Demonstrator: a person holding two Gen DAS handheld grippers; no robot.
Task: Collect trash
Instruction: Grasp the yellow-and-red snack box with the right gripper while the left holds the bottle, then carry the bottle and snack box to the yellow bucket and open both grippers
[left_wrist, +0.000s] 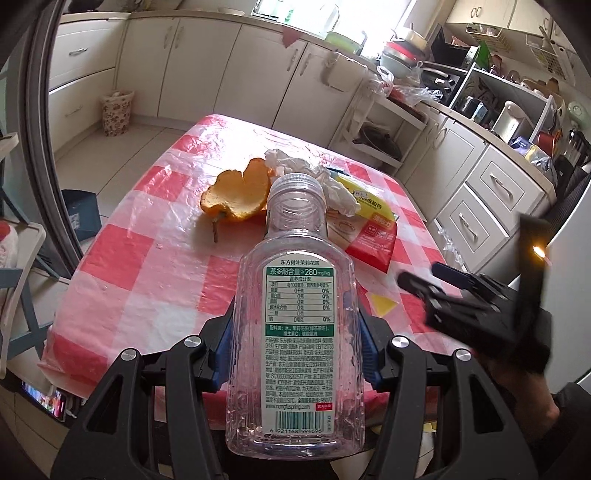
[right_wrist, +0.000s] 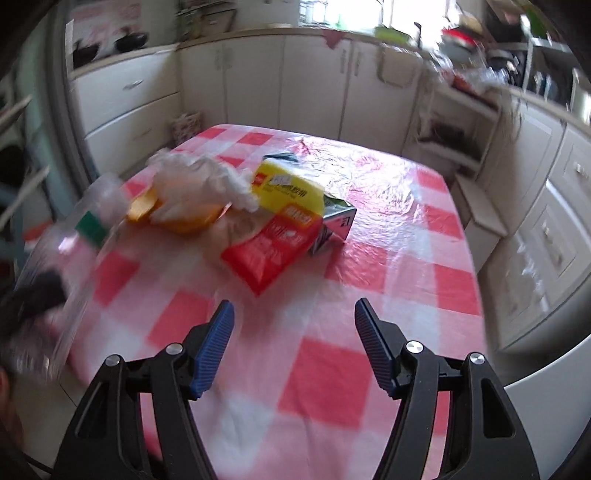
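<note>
Clamping the empty bottle (left_wrist: 295, 332) mid-body, left gripper (left_wrist: 295, 332) carries it clear above the table's (right_wrist: 424, 229) near edge, likely for binning. Right gripper (right_wrist: 293, 336) gapes empty, facing leftover trash mid-table: peel (left_wrist: 236, 195), tissue (right_wrist: 199, 184), wrapper (right_wrist: 280, 225).

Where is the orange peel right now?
In the left wrist view, the orange peel lies on the checked tablecloth, left of the crumpled tissue.

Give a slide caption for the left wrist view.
Left tool grips empty bottle above checked table.
</note>
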